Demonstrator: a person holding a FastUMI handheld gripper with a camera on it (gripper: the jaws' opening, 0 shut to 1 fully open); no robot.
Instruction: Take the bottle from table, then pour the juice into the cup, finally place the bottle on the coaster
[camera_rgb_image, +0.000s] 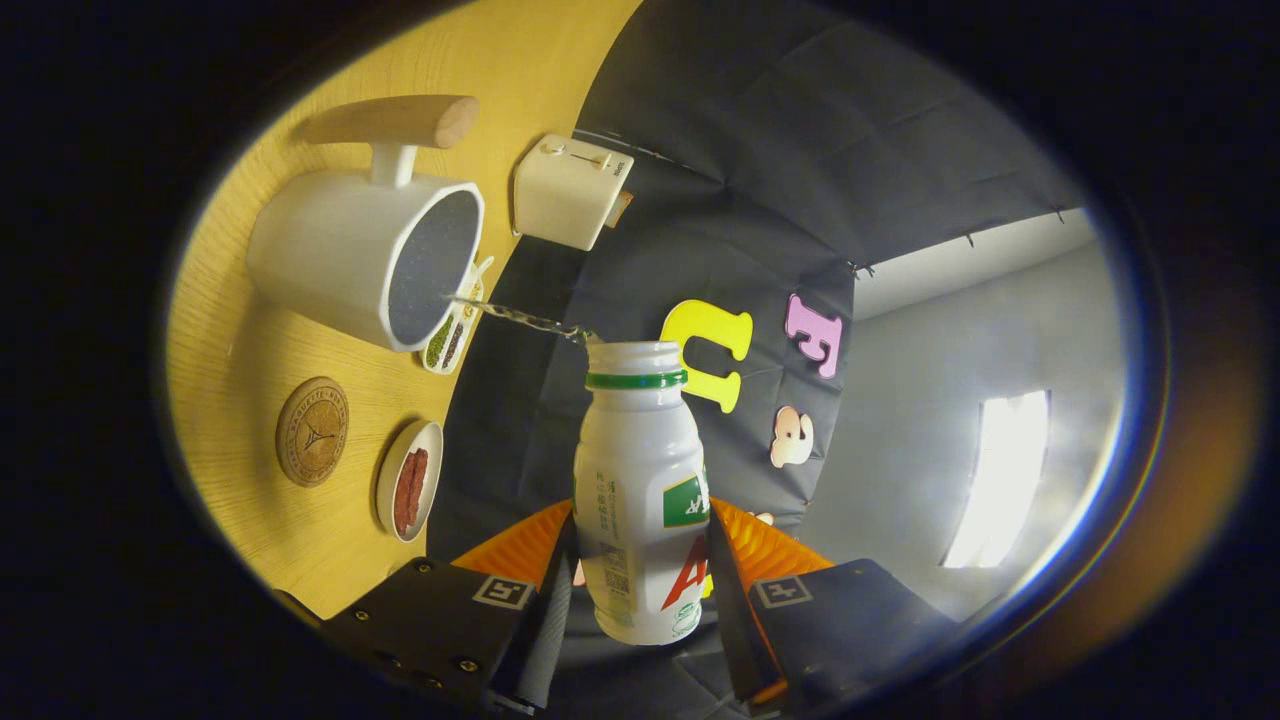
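A light wooden table (250, 380) is seen tipped on its side as the gripper is rolled over for the pour. Near the table's far edge, by a cream box-shaped appliance (565, 190), a large white mug with a rounded wooden handle (365, 255) is being fed a thin stream of juice (515, 318) from the open neck of a small white plastic bottle with a green collar and label (640, 490). The bottle is held pinched at its lower body between the two fingers of the gripper (640, 560). A small white dish of reddish food (408, 480) lies at the table's edge beside a round cork coaster (312, 430), which is bare and waits nearer the table's middle. A narrow tray of dark and green bits (450, 335) is glimpsed just under the cup's rim. The stream is judged to clear the rim only narrowly; any wobble or extra tilt could send juice over the tray and table.
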